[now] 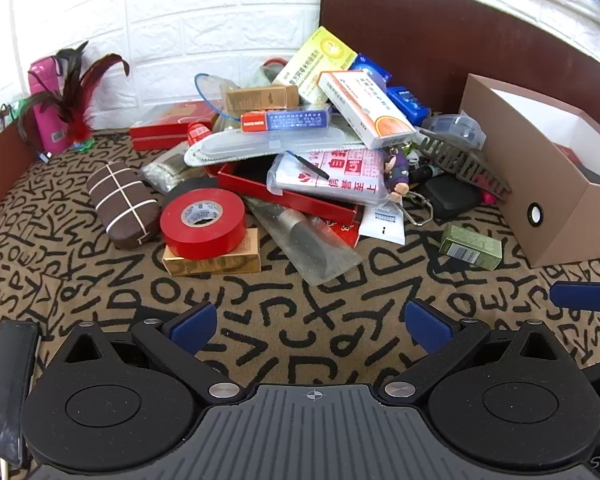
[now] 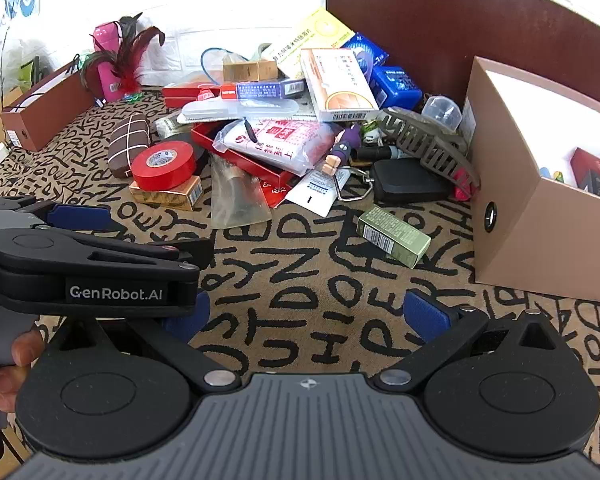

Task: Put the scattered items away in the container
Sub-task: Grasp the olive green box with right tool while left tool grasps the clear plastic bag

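Observation:
A pile of scattered items lies on a letter-patterned cloth (image 1: 300, 320). It includes a red tape roll (image 1: 202, 223) (image 2: 164, 165), a brown glasses case (image 1: 124, 204), medicine boxes (image 1: 366, 108), a red tray (image 1: 288, 196) and a green box (image 1: 471, 247) (image 2: 394, 235). A tan open box (image 1: 556, 216) (image 2: 540, 208) stands at the right with items inside. My left gripper (image 1: 310, 324) is open and empty, short of the pile. My right gripper (image 2: 312, 316) is open and empty, near the green box. The left gripper also shows in the right wrist view (image 2: 72, 216).
A brown headboard-like panel (image 1: 440, 32) stands behind the pile. A pink bottle (image 1: 46, 104) and red feathers (image 1: 80, 96) stand at the far left by a brown box (image 2: 44, 112). A black phone (image 1: 10, 384) lies at the near left.

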`<state>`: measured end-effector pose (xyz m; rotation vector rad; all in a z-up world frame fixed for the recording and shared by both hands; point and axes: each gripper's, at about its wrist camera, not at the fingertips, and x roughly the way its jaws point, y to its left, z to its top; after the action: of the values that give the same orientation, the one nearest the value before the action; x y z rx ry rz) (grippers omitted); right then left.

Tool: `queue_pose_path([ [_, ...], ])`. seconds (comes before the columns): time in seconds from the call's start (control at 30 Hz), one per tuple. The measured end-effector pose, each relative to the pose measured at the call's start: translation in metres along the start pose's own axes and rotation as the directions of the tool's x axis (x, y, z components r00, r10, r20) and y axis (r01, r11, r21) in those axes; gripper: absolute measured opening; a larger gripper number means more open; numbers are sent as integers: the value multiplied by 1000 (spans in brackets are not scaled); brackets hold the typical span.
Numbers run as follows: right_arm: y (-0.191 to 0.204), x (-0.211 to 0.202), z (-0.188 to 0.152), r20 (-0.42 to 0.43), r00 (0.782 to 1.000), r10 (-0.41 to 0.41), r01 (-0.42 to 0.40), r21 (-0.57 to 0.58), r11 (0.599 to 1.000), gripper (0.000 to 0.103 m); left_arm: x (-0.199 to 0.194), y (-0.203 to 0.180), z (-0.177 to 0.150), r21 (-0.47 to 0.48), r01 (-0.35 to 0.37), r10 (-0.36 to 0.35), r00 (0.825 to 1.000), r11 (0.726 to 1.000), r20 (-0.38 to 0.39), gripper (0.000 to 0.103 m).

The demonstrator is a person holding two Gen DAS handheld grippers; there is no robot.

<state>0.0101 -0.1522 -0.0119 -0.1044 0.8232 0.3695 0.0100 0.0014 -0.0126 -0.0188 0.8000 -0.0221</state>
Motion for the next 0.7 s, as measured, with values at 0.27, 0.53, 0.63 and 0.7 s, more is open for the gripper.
queue_pose_path([
  [0.27, -4, 17, 3, -34, 999, 10, -9, 9, 1000, 102, 17, 2, 1, -8, -5, 5, 999, 1000, -33, 103],
  [0.53, -13, 32, 3, -57, 998, 17, -15, 24, 1000, 102, 35, 8, 1, -27, -20, 19, 998, 999, -64, 103],
  [0.63, -19, 38, 1, -53, 998, 20, -18, 30, 999, 102, 41, 12, -3, -30, -31, 29, 997, 999, -64, 103],
  [0.7, -23, 41, 0, -33, 999, -12, 12, 12, 1000, 102, 44, 17, -5, -23, -28, 27, 998, 999, -64, 103],
])
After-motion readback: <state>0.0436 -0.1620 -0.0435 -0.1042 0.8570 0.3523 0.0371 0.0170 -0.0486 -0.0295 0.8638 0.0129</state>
